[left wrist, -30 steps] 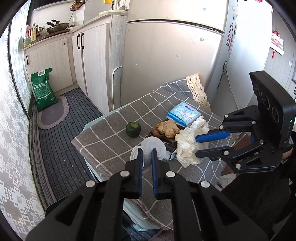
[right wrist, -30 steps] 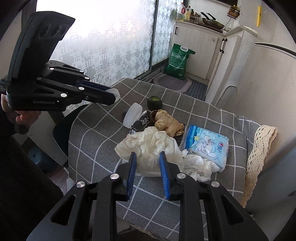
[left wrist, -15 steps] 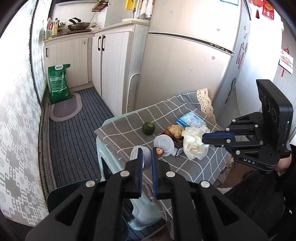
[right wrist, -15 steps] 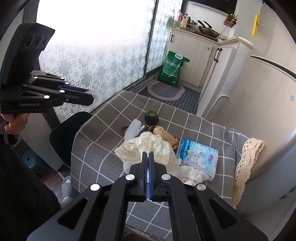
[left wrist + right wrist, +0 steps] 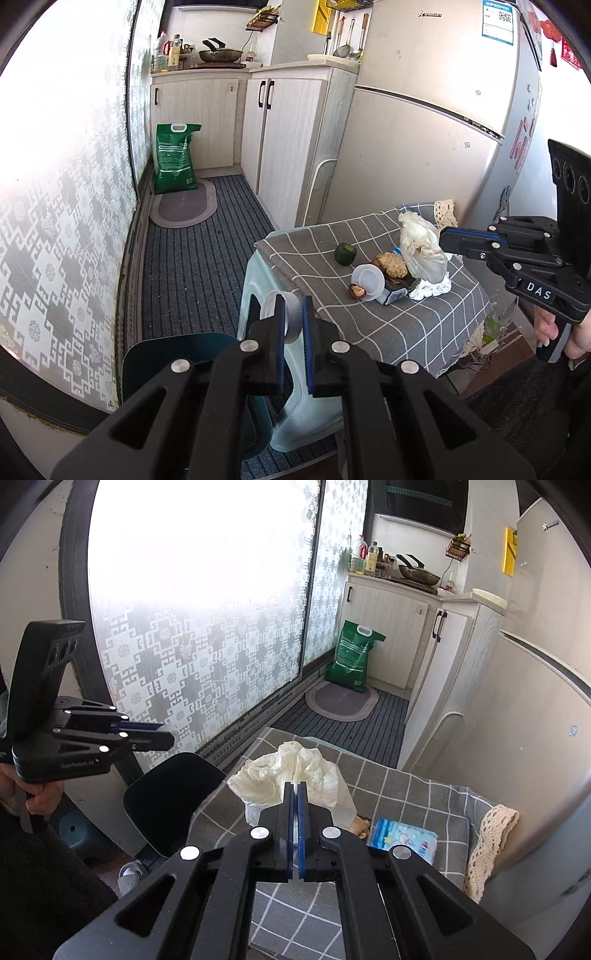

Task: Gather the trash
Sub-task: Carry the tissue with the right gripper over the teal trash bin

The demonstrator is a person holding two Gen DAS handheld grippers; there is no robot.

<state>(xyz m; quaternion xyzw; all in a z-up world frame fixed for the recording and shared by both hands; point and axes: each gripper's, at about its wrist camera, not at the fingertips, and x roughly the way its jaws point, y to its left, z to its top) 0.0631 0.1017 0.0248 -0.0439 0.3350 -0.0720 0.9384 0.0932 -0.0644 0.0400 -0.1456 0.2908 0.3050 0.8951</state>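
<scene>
My left gripper (image 5: 293,308) is shut on a clear plastic cup (image 5: 275,301), held off the table's left edge above a dark teal bin (image 5: 177,363). My right gripper (image 5: 296,788) is shut on a crumpled white plastic bag (image 5: 291,770), which hangs lifted above the grey checked tablecloth (image 5: 413,797). From the left wrist view the bag (image 5: 421,247) dangles from the right gripper (image 5: 445,238) over the other clutter. The left gripper (image 5: 168,738) shows at the left of the right wrist view, above the bin (image 5: 173,790).
On the cloth (image 5: 388,325) lie a green round fruit (image 5: 345,253), ginger (image 5: 393,264), a white lid (image 5: 367,278), a dark packet (image 5: 395,294) and white tissue (image 5: 432,290). A blue tissue pack (image 5: 402,836) lies near the fridge (image 5: 424,122). A green sack (image 5: 173,158) stands by the cabinets.
The right gripper shut on the white bag and lifted it off the table. The left gripper carried the cup back and left, off the table toward the bin.
</scene>
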